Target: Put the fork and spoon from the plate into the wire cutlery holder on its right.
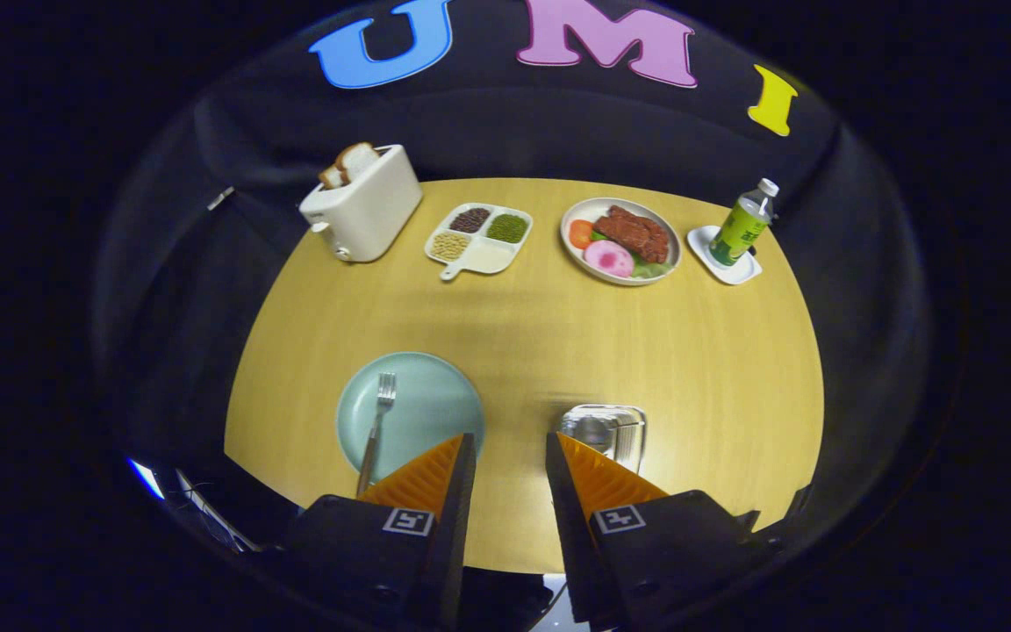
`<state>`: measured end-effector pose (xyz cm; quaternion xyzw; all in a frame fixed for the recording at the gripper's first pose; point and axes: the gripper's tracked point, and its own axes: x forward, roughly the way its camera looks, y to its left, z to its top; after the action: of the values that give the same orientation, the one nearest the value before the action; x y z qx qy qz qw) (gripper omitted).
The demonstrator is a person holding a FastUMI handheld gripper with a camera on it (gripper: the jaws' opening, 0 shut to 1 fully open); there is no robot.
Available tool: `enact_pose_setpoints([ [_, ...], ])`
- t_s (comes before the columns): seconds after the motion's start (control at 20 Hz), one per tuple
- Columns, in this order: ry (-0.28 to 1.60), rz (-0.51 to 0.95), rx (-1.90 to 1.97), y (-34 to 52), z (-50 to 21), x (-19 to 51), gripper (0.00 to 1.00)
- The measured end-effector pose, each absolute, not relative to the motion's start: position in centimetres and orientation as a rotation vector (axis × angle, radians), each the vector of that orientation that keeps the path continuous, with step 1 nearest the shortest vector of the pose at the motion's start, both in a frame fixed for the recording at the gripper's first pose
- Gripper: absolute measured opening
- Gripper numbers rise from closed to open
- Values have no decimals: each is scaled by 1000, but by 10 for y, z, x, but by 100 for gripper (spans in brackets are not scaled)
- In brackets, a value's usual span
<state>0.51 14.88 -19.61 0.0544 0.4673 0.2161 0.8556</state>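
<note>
Hovering above the near edge of the bench (523,333), gripper (510,449) with fingers spread and pinching nothing. Fork (376,430) lying lengthwise on the pale green plate (435,399), just ahead of the left finger, handle toward the gripper, handy for a pinch. Wire cutlery holder (606,432) ahead of the right finger, something shiny inside, possibly the spoon; hard to tell.

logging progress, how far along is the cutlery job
Possibly half done: the green plate holds a fork and no spoon. Whether the spoon is in the wire holder cannot be told. Nothing is in hand: the gripper is open above the table, between plate and holder. The fork is left to move.
</note>
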Motion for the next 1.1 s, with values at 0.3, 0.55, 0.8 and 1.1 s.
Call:
enact_pose_setpoints([
  [0.3, 1012, 594, 98, 262, -238, -40, 49],
  [0.55, 1077, 579, 75, 305, -288, -55, 49],
  [0.8, 1136, 542, 22, 314, -324, -60, 50],
  [1.1, 1199, 478, 3, 308, -354, -56, 27],
])
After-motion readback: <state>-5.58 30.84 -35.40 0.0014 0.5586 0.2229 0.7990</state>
